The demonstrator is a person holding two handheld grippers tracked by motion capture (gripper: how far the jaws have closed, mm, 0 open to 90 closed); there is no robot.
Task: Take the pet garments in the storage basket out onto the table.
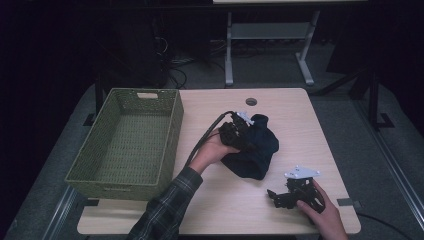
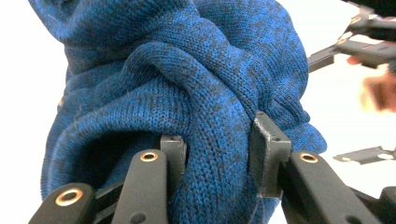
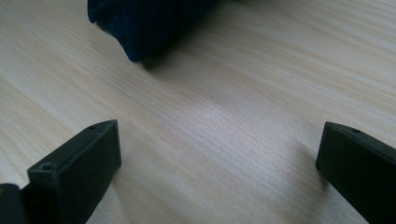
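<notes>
A dark blue knitted garment [image 1: 255,150] lies bunched in the middle of the light wooden table [image 1: 220,200]. My left gripper [image 1: 247,142] is shut on a thick fold of this garment [image 2: 210,112], which bulges between the two pads [image 2: 268,149]. My right gripper [image 1: 276,196] rests low near the table's front right, jaws spread wide with bare wood between them [image 3: 219,154]. The garment's edge [image 3: 140,28] lies a short way beyond its fingertips, apart from them.
A green woven basket [image 1: 170,145] stands on the table's left side, with nothing inside. A round cable hole [image 1: 251,101] sits near the far edge. Behind the table are a white desk frame [image 1: 270,35] and floor cables.
</notes>
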